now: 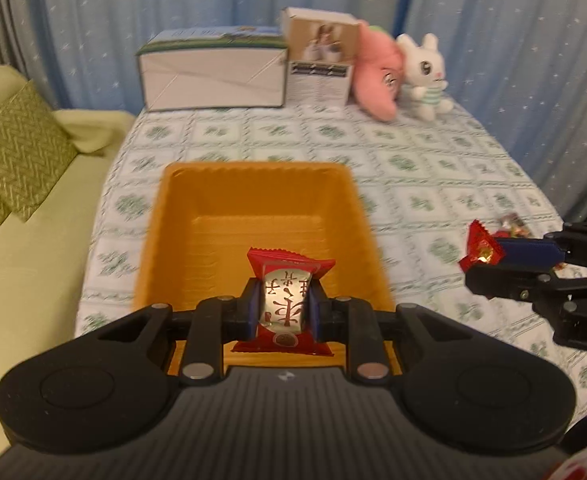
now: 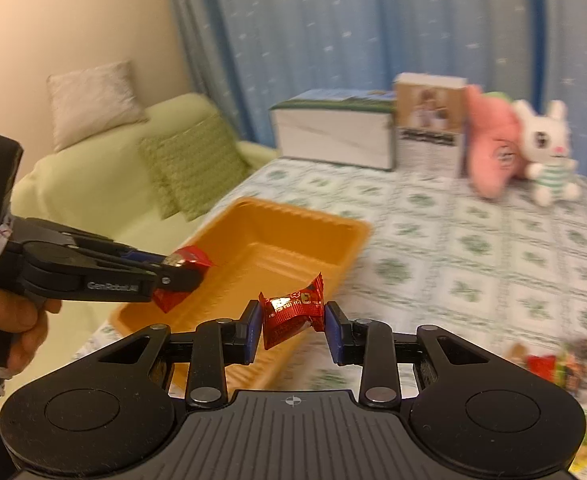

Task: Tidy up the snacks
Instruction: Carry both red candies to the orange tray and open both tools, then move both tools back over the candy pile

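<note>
over the ribbed orange plastic tray, left hand-held gripper pinches a glossy red-and-silver snack packet; right hand-held gripper clasps a crinkly red foil candy.

The left claw has its two blue-padded fingers drawn close together, pinching a packet between them. Seen from the right wrist view, this claw reaches in level from the left, and a bare hand grips its handle from below, with a striped sleeve cuff at the wrist. The right claw points forward with its fingers a little wider apart, both pads pressed against the sides of a wrapped piece.
</note>
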